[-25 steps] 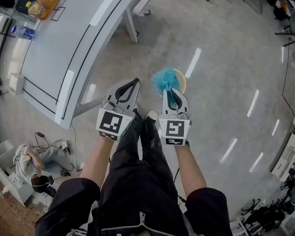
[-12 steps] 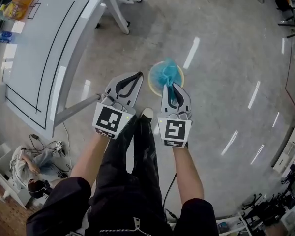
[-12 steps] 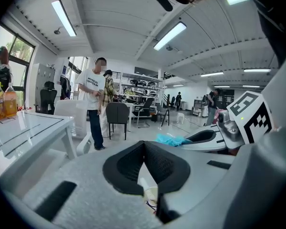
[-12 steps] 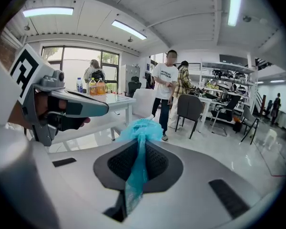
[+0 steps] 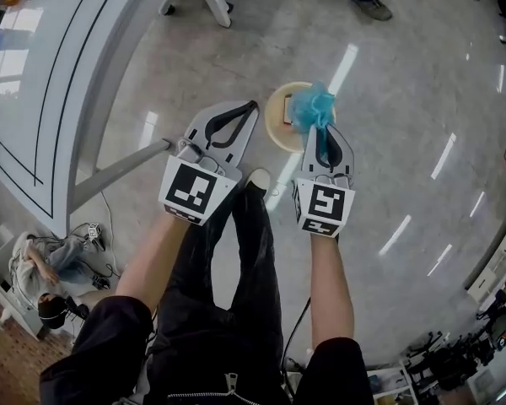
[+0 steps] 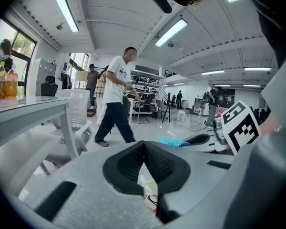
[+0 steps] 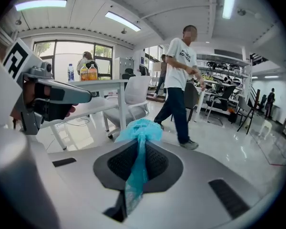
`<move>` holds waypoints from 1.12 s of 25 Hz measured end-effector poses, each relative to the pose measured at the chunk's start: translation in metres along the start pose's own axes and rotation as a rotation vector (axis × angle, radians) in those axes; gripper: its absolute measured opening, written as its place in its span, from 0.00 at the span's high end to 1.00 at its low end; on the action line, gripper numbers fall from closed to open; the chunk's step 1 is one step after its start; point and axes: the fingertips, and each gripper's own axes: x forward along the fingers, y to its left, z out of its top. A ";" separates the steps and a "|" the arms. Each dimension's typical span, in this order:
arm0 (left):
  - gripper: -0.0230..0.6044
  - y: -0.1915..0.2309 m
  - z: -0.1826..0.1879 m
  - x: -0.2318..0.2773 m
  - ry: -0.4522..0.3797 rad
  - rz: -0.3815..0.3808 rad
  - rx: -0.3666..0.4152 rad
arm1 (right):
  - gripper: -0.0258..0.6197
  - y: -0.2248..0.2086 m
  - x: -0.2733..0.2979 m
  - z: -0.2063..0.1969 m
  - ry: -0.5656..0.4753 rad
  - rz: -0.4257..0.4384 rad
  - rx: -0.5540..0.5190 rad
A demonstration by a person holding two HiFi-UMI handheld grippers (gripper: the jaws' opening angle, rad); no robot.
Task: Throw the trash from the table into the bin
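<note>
Right now my right gripper (image 5: 321, 133) is clamped tight on the crumpled blue trash (image 5: 312, 105). In the right gripper view a thin strip of it runs down between the dark pads (image 7: 118, 165), and the puffy end bunches out just past the tips. In the head view that puff sits a little above the middle of the frame, overlapping the right edge of the round beige bin (image 5: 277, 130) on the glossy floor (image 5: 405, 99). I cannot tell how high above the rim it hangs.

My left gripper (image 5: 246, 110) lies just left of the bin in the same view. Its jaws are closed tip to tip with nothing caught between them. In the left gripper view only a pale bit of the bin shows through the gap behind the pads.

The white table (image 5: 76, 66) fills the upper left of the head view, well apart from both grippers. In the right gripper view a person (image 7: 180, 85) in a white shirt walks across the middle of the frame, beyond the trash.
</note>
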 end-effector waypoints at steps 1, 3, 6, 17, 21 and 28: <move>0.95 0.002 -0.007 0.001 0.001 0.003 -0.002 | 0.93 0.000 0.005 -0.009 0.005 -0.002 0.004; 0.95 0.006 -0.024 0.001 0.004 0.011 -0.002 | 0.93 0.001 0.016 -0.028 0.013 -0.002 0.008; 0.95 0.012 -0.048 0.006 0.003 0.021 0.003 | 0.93 0.005 0.035 -0.057 0.024 0.003 0.001; 0.95 0.035 -0.097 0.021 -0.015 0.065 -0.064 | 0.93 0.007 0.110 -0.160 0.108 0.026 -0.020; 0.95 0.040 -0.117 0.022 -0.005 0.070 -0.054 | 0.93 0.005 0.141 -0.207 0.170 0.022 -0.014; 0.95 0.055 -0.152 0.025 0.009 0.074 -0.041 | 0.93 -0.007 0.181 -0.285 0.319 0.000 -0.001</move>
